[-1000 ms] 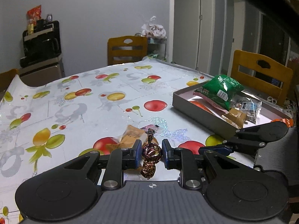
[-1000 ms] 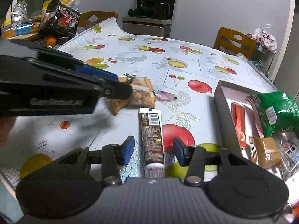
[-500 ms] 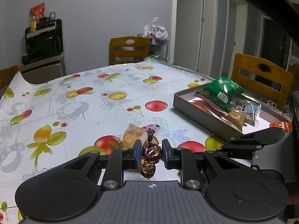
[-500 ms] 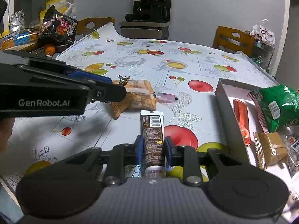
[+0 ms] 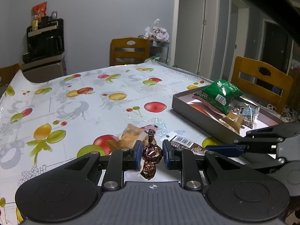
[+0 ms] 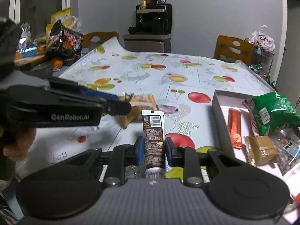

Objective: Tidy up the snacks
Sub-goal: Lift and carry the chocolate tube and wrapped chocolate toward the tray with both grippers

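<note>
With the left gripper clamped on a candy at lower centre and the right gripper, fingers just closed, pinching a brown tube above the table, carry both level rightward over the box wall before releasing.

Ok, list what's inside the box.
In the box: orange stick, green bag, tan packet, and a clear packet partly cut off. Anything under the bag is hidden.
</note>
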Demonstrator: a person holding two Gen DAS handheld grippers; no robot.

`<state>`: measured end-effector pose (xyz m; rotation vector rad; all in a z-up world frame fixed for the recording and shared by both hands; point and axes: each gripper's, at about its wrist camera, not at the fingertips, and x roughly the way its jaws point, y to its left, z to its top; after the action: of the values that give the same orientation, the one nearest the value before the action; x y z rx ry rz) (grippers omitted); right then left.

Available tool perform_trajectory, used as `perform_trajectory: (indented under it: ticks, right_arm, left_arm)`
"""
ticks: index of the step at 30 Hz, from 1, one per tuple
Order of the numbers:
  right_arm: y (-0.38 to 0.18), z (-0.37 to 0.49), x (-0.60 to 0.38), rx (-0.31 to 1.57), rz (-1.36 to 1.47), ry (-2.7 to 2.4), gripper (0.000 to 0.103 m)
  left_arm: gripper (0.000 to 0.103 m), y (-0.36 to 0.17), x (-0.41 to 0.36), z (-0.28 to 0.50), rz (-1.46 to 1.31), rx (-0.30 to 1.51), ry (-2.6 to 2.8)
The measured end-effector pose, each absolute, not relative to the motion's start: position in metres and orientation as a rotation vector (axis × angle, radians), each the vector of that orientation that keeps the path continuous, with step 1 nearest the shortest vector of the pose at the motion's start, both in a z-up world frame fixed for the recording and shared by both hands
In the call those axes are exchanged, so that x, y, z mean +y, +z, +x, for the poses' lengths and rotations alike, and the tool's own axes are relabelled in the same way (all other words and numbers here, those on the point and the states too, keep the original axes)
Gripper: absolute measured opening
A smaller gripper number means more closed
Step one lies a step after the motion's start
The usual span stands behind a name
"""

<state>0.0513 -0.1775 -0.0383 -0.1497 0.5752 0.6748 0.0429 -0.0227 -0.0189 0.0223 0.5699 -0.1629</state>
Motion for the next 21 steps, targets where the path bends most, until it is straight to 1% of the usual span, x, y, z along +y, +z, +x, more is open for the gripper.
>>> perform_trajectory:
  ticks: [12, 21]
  right_arm:
    - [-0.005, 0.05, -0.225, 0.514, -0.064, 0.622, 0.024]
    - [-0.004, 0.044, -0.272, 0.505, -0.042, 0.546, 0.024]
  left_arm:
    - [0.025, -0.008, -0.041, 0.043, 0.054, 0.55, -0.197]
    - [0.025, -0.005, -0.072, 0.056, 0.074, 0.555, -0.286]
